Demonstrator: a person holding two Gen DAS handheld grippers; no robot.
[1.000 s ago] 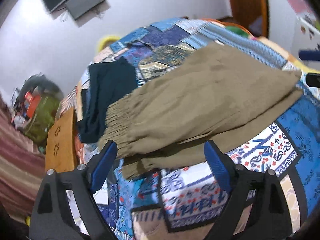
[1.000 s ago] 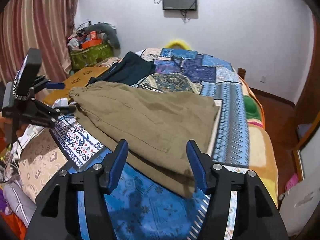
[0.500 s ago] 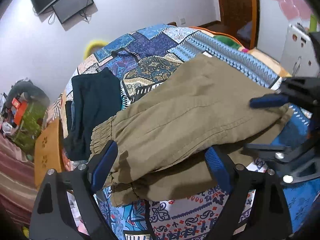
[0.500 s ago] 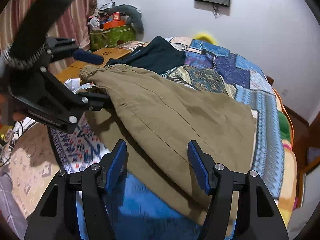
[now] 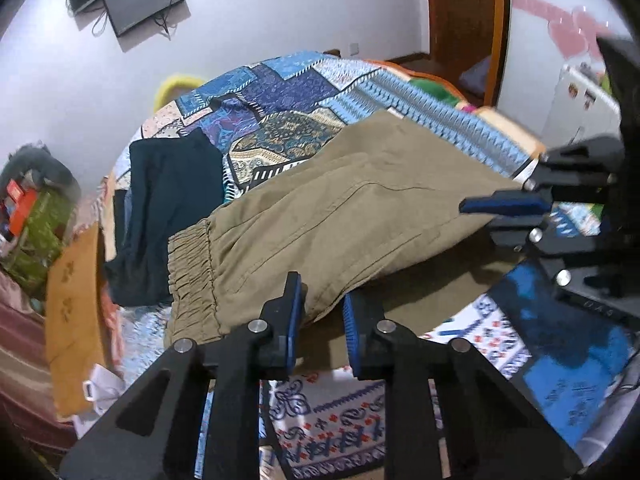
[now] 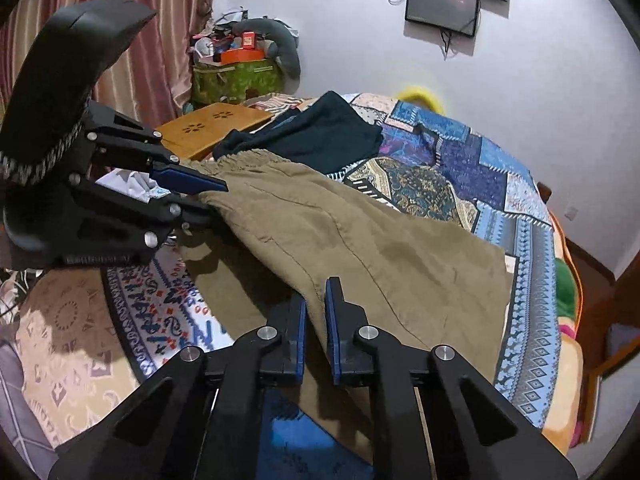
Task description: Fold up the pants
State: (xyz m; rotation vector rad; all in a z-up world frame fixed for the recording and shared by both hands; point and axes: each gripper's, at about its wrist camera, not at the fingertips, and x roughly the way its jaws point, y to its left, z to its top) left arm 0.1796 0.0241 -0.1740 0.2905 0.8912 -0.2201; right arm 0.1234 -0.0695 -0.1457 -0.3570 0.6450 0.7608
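Olive-brown pants (image 5: 352,216) lie folded lengthwise on a patterned bedspread (image 5: 304,92), with the elastic waistband (image 5: 192,276) at the left in the left wrist view. My left gripper (image 5: 322,312) is shut on the near edge of the top layer by the waistband and holds it up. It also shows in the right wrist view (image 6: 200,196). My right gripper (image 6: 316,308) is shut on the same near edge of the pants (image 6: 360,248) further along, towards the leg end. It also shows in the left wrist view (image 5: 496,210). A lower layer lies flat beneath.
A dark navy garment (image 5: 160,208) lies on the bed beyond the waistband. A wooden lap table (image 6: 212,128) and a green bag (image 6: 236,80) stand at the bedside. A wall monitor (image 6: 440,4) hangs above. A wooden door (image 5: 464,20) stands at the far right.
Both grippers have moved in to the near edge of the pants and closed on the top layer. That edge is now lifted off the lower layer.
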